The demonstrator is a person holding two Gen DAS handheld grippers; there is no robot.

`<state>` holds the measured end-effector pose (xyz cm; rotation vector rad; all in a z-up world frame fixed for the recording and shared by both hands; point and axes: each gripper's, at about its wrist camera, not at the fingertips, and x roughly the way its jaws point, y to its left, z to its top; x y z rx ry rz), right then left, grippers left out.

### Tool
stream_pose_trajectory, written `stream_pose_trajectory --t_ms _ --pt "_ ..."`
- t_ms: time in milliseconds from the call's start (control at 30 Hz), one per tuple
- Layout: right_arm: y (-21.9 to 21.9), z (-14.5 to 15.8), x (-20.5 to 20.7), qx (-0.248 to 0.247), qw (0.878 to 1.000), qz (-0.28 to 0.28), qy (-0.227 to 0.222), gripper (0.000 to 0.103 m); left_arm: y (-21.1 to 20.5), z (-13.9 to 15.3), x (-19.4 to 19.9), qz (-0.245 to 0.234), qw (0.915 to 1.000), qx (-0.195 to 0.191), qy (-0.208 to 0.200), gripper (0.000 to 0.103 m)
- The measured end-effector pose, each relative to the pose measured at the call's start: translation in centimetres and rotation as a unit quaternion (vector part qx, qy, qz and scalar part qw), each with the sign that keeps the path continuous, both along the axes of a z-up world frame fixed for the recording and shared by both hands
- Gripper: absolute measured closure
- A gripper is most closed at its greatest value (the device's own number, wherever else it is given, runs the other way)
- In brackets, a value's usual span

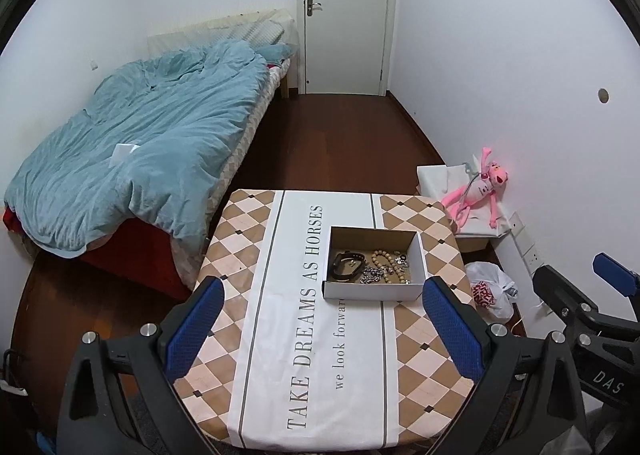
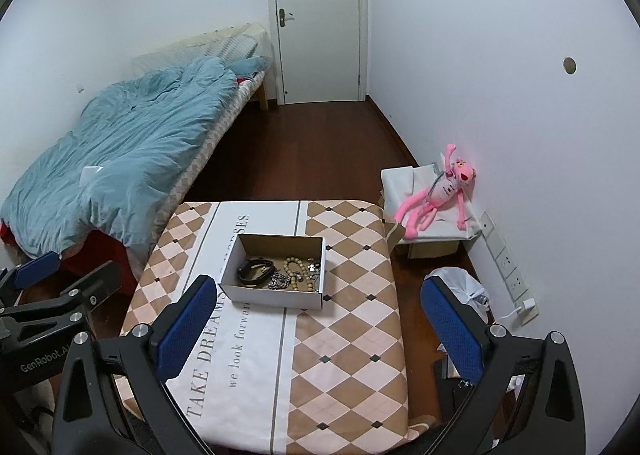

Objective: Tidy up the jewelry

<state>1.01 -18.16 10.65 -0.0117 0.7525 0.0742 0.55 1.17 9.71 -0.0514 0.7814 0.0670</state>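
The left gripper point(image 1: 324, 327) and right gripper point(image 2: 320, 329) both hang level, jaws spread wide, apparently holding nothing.

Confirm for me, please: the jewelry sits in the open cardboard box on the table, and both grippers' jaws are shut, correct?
Not quite. The jewelry does sit in the open cardboard box on the table, but both wrist views show the left gripper and right gripper with jaws open, holding nothing.

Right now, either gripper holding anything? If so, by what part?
Nothing is held. The left gripper and right gripper are both open above the table; the jewelry lies in the cardboard box.
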Motion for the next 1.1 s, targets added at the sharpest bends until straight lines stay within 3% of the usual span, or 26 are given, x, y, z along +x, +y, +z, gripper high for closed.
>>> stream_pose_trajectory --t_ms 200,533,1100 --pt "-0.3 0.2 -0.1 0.005 1.000 0.000 0.005 0.000 -0.1 0.4 -0.4 -0.001 1.0000 -0.002 0.000 0.002" --pt "-0.4 0.1 3.1 -0.006 1.000 -0.012 0.022 0.000 -0.1 -0.6 2.6 -0.004 0.9995 -0.004 0.032 0.002" --pt "-0.4 -3.3 9.2 -0.030 0.997 -0.015 0.076 0.000 -0.1 -3.3 7.2 0.008 0.9961 0.010 0.088 0.002"
